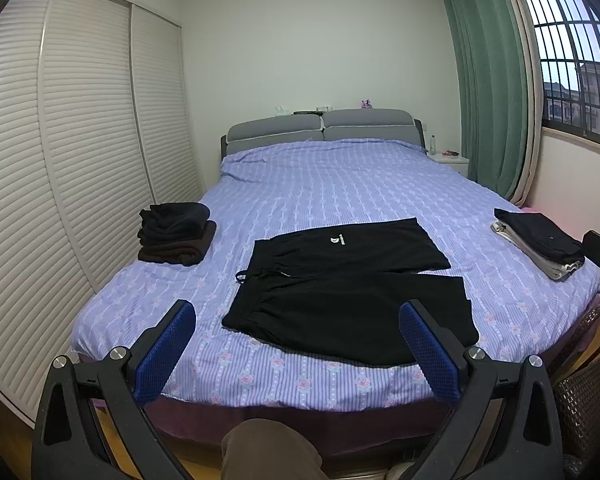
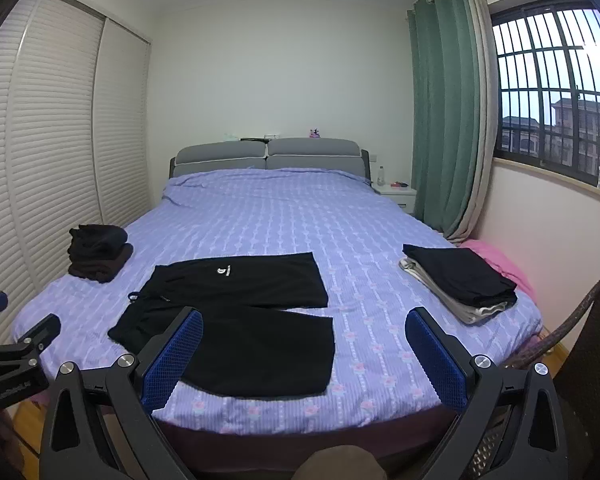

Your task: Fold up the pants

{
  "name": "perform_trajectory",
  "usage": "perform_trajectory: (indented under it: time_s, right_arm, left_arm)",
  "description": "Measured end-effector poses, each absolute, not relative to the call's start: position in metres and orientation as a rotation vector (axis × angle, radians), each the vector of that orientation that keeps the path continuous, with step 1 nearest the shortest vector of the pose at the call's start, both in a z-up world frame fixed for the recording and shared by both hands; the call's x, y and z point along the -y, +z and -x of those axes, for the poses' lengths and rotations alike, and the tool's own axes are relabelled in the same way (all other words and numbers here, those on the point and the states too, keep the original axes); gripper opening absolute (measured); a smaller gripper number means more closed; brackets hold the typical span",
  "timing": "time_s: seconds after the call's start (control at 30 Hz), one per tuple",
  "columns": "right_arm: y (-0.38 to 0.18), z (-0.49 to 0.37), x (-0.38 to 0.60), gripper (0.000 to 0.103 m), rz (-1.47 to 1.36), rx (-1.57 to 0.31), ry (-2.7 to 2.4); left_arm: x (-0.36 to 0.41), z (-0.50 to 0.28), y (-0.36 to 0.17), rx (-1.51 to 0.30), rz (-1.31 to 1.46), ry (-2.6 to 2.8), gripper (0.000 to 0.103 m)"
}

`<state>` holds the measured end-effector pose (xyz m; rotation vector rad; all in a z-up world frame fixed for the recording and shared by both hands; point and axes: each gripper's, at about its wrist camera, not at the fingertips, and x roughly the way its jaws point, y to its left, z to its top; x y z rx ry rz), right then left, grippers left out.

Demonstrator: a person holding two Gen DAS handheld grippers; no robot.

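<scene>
A pair of black shorts [image 1: 348, 284] lies spread flat on the purple bed [image 1: 340, 184], waistband to the left, legs to the right, a small white logo on the far leg. It also shows in the right wrist view [image 2: 236, 320]. My left gripper [image 1: 298, 316] is open and empty, held above the bed's near edge in front of the shorts. My right gripper [image 2: 304, 326] is open and empty, also short of the bed, over the shorts' near leg and the sheet to its right.
A pile of dark folded clothes [image 1: 176, 234] sits at the bed's left edge. A folded stack of black and grey clothes [image 2: 460, 280] sits at the right edge. A louvred wardrobe [image 1: 60, 140] stands left; a wicker chair [image 2: 588, 340] and a pink cloth [image 2: 500, 260] are right.
</scene>
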<state>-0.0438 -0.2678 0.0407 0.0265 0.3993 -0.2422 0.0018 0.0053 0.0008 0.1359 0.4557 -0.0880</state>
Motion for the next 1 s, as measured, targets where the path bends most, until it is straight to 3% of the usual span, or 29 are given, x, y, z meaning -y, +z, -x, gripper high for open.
perform_trajectory:
  time_s: [1.0]
  right_arm:
    - [0.0351, 0.0426, 0.2745, 0.103, -0.038, -0.411, -0.256]
  left_arm:
    - [-0.0058, -0.0041, -0.0040, -0.449, -0.155, -0.075, 0.103]
